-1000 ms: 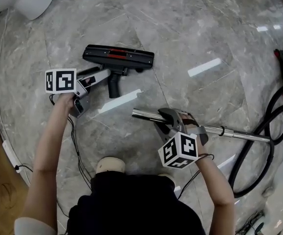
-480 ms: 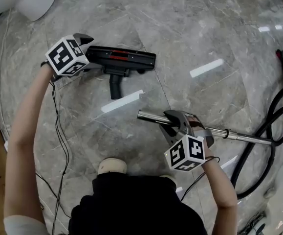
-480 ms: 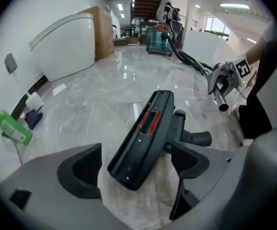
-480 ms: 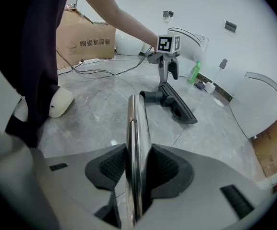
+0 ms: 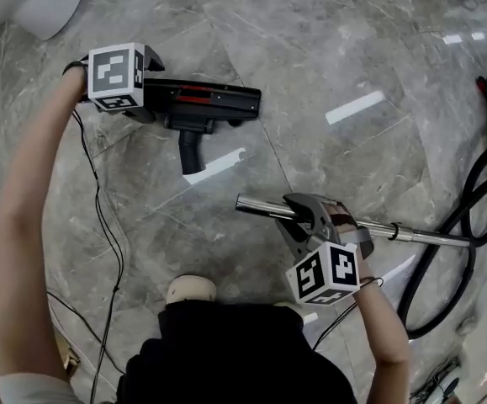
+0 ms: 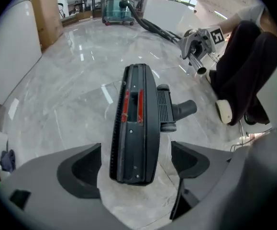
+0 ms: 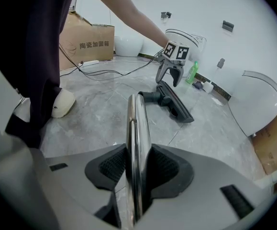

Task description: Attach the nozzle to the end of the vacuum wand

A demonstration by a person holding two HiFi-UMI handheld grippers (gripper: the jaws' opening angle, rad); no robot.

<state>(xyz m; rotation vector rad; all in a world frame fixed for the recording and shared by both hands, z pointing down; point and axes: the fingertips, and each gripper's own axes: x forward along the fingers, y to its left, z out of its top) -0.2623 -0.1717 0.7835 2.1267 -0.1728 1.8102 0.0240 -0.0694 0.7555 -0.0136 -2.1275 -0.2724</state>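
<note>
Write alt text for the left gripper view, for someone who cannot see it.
The left gripper hangs over one end of a black vacuum nozzle on the grey marble floor; its jaws, just opened wide, stand either side without touching. Beyond, the right gripper holds the metal wand.

The person's left arm [image 5: 24, 225] reaches far forward. Its left gripper [image 6: 136, 164] points steeply down, and the jaws, which have just been opening, stand wide with the end of the nozzle [image 6: 136, 119] between them, untouched. The right arm [image 5: 384, 322] is bent close to the body, its right gripper [image 7: 138, 169] tilted downward with the jaws clamped on the vacuum wand [image 7: 137, 123].
</note>
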